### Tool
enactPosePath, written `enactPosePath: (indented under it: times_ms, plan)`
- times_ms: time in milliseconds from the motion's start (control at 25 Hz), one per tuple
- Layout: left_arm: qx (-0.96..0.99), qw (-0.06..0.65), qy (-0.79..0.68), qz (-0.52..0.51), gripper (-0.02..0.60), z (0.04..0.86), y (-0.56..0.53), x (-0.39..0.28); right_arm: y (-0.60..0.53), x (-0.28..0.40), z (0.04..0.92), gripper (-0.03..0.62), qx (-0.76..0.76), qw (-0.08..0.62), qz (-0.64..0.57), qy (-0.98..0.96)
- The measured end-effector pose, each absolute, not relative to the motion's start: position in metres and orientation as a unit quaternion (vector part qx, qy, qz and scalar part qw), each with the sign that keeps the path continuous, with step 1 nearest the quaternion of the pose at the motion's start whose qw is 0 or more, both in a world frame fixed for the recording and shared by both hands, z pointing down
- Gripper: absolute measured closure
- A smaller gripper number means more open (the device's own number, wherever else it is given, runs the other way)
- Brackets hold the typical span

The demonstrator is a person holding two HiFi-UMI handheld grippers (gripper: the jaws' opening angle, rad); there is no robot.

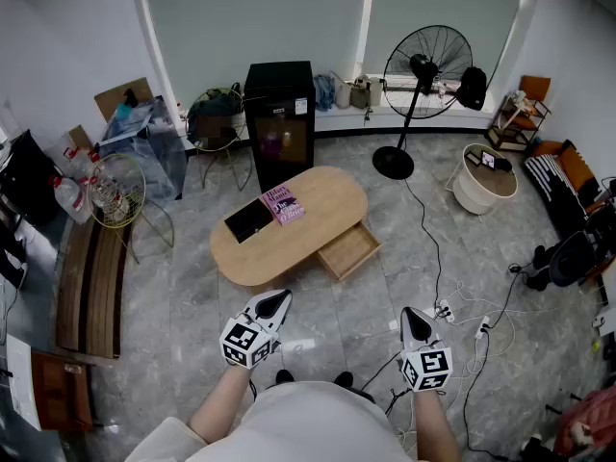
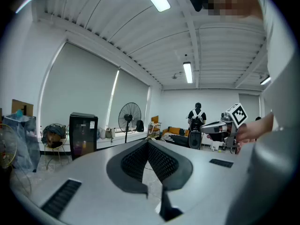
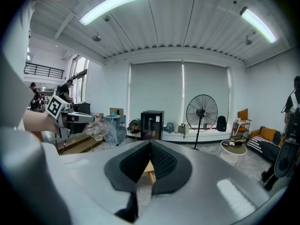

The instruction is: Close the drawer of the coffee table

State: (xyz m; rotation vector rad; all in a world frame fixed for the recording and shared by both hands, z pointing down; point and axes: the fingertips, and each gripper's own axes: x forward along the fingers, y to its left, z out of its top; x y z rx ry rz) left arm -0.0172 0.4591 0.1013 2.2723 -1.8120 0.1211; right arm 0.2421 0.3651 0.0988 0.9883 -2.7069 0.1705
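The left gripper [image 1: 277, 302] and the right gripper [image 1: 416, 321] are both clenched on nothing, jaws pressed together, and are held side by side. Ahead of them and roughly between the two, well apart from both, the wooden drawer [image 1: 350, 250] stands pulled out of the oval coffee table [image 1: 322, 210].

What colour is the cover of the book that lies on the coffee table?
The book has a pinkish-purple cover; the head view shows it best.
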Motion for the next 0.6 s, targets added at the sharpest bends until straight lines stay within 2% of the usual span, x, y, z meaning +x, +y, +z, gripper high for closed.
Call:
enactPosePath:
  times_ms: [600]
  plan:
    - [0.779,0.121,-0.614,0.04,0.574,0.103,0.469,-0.025,0.376,0.23,0.094,0.583,0.35,0.124,0.055,-0.927]
